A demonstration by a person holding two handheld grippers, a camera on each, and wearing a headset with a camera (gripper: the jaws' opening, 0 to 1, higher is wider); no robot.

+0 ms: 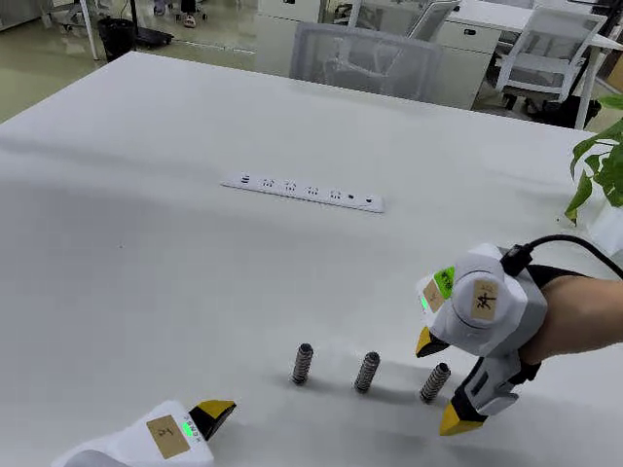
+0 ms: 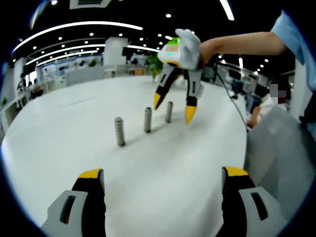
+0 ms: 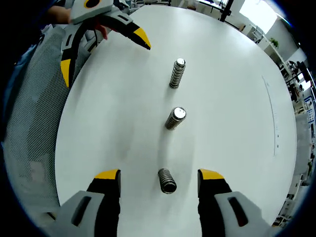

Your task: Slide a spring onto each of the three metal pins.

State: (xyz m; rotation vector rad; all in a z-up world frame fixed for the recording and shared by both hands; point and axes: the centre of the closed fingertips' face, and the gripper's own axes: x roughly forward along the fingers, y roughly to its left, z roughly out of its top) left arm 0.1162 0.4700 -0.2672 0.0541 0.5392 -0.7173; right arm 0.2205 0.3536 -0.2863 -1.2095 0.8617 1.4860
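**Table** (image 1: 146, 243): white, bare across its near left.

**Left gripper** (image 2: 163, 174): at the near-left edge of the table. Its jaws are spread wide and hold nothing. It sits well apart from the row of springs.

**Left spring** (image 1: 303, 363): upright on its pin. A flat pin head (image 3: 180, 62) shows at its top in the right gripper view.

**Middle spring** (image 1: 367, 372): just right of the left spring, upright and capped by a pin head in the same way.

**Right spring** (image 1: 435, 381): at the right end of the row, with its top leaning right. From above its top looks hollow, so it may not be fully seated, though the view is too coarse to be sure.

**Right gripper** (image 3: 160, 174): hangs above the right spring with its jaws spread, one tip on the far side and one on the near side, pinching nothing. The spring's long axis runs up between the jaws. This gripper is much the nearer, so any seating or straightening move would likely fall to it.

**Power strip** (image 1: 302, 191): far centre of the table.

**Plant** (image 1: 599, 165): far right.
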